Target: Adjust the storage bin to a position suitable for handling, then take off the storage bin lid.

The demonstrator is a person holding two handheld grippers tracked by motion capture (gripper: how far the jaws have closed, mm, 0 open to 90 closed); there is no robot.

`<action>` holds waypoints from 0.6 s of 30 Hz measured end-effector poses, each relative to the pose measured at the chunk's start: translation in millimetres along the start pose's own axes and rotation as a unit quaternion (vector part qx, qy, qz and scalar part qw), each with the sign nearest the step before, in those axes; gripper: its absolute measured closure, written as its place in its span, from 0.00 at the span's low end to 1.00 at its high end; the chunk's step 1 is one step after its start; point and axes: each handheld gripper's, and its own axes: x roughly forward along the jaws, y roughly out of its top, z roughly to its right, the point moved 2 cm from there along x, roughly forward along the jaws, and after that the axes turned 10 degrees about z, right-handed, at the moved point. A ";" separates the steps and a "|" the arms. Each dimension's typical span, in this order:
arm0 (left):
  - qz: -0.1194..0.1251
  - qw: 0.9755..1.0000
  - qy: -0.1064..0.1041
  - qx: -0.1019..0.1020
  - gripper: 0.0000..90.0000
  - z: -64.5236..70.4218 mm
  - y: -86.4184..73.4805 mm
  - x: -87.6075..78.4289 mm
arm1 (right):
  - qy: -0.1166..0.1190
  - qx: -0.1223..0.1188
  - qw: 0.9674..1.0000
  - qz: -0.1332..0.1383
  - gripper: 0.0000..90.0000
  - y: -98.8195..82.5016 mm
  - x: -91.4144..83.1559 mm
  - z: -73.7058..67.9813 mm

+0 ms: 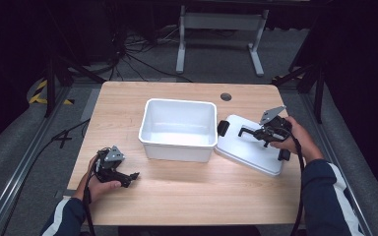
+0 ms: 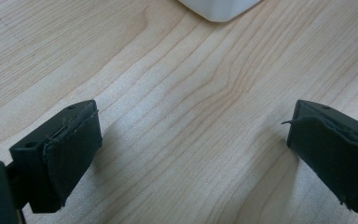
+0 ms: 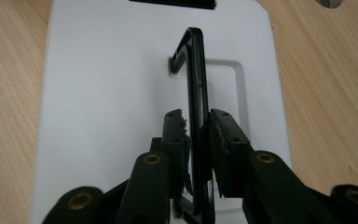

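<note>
Bench (image 1: 187,196): light wood grain top, rounded corners, round grommet (image 1: 225,97) near far edge. Floor (image 1: 10,162): grey carpet. Black cables (image 1: 138,59) beyond far-left corner. White frame legs (image 1: 219,39) beyond far edge. Yellow-black tape (image 1: 42,93) left. Surroundings dark.

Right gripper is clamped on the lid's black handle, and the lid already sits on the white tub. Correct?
Not quite. The right gripper does clamp the black handle, but the high view shows the lid lying on the table beside the open white tub.

text: none legible | labels: none | brands: none | numbers: none
</note>
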 end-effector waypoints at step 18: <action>-0.002 1.000 -0.001 0.002 0.04 -0.4 0.3 -0.2 | -0.027 0.022 0.998 0.047 0.57 10.7 -33.3 -11.9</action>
